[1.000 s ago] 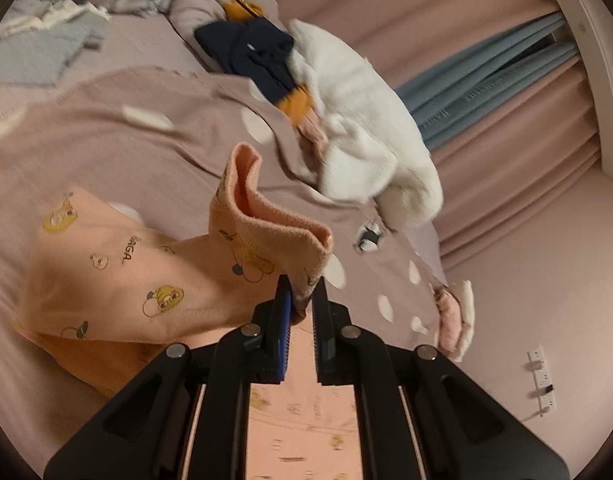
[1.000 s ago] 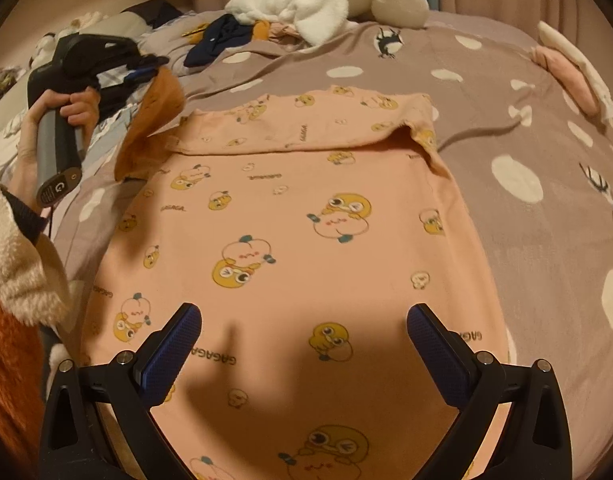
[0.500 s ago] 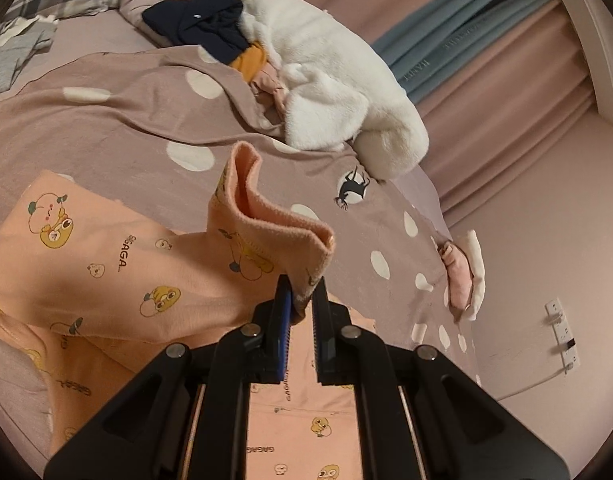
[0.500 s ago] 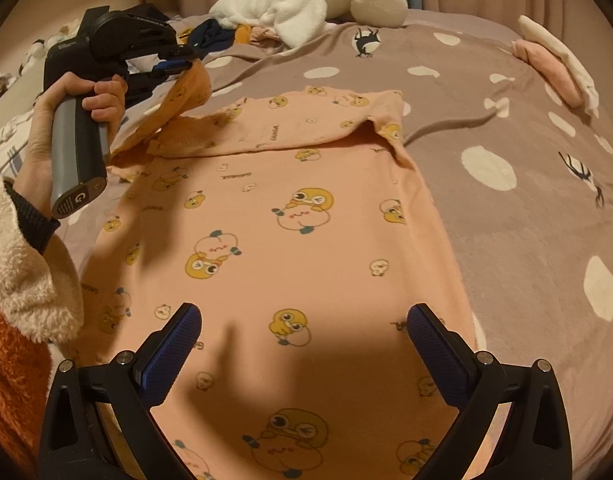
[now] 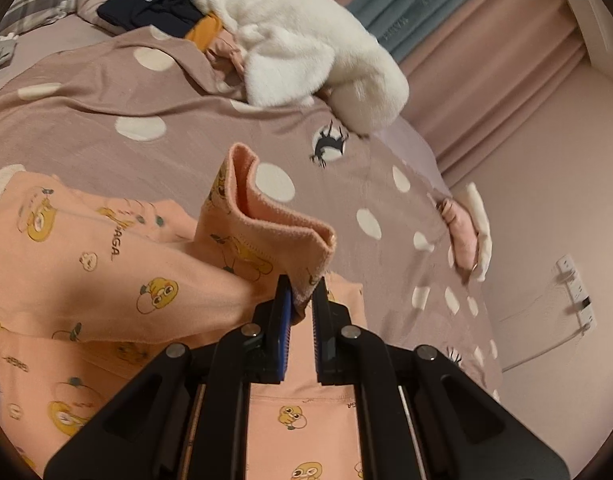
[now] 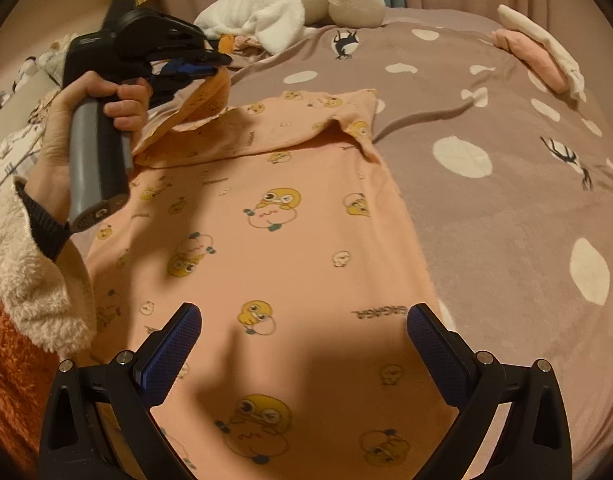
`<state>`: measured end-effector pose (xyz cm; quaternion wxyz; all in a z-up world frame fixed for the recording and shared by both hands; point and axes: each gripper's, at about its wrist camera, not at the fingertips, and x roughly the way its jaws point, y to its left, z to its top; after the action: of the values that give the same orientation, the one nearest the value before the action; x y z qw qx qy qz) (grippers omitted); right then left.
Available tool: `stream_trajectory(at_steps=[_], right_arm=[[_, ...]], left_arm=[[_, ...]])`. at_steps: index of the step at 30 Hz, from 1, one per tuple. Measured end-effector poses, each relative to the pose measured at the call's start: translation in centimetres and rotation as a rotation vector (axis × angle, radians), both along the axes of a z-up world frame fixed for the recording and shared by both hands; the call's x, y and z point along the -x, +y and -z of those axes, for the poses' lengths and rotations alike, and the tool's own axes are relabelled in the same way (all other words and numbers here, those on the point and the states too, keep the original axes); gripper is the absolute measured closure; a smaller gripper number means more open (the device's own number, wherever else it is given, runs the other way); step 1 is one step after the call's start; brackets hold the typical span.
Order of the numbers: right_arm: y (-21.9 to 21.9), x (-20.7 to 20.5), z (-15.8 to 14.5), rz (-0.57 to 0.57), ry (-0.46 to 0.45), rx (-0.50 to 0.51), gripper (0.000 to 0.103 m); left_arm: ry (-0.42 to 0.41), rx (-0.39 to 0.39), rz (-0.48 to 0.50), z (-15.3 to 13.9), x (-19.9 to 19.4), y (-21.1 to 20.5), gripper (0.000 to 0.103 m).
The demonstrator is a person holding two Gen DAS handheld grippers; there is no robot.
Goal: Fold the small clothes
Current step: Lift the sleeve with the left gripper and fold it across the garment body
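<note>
Open blanket to my right, clutter at the far edge

Spotted blanket (image 6: 486, 208) lies bare beside the shirt (image 6: 290, 240); white fleece (image 6: 298, 4) and folded pink cloth (image 6: 534, 56) crowd the far side.

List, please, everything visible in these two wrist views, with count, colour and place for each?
Duck-print garment: one, peach, flat on the blanket, sleeve lifted.
Blanket: one, mauve with white dots, covering the bed.
Fluffy garment: one, white, far end of the bed.
Navy garment: one, dark blue, beside the fluffy garment.
Folded clothes: one pile, pink and white, far right edge.
Curtains: pink and blue-grey, behind the bed.
Left gripper: black, shut on the sleeve cuff.
Right gripper: black, open above the garment.
</note>
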<state>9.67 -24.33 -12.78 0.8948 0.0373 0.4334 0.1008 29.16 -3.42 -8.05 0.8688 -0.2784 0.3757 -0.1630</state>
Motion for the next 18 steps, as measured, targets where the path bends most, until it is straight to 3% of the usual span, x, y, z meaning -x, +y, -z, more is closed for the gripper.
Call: stream_trajectory(at_steps=[18], right_arm=[[-3.5,-0.1,1.2,0.076,0.017,-0.025,0.001]], left_arm=[[0.054,0.011,0.155,2.5,-1.6,-7.8,0.097]])
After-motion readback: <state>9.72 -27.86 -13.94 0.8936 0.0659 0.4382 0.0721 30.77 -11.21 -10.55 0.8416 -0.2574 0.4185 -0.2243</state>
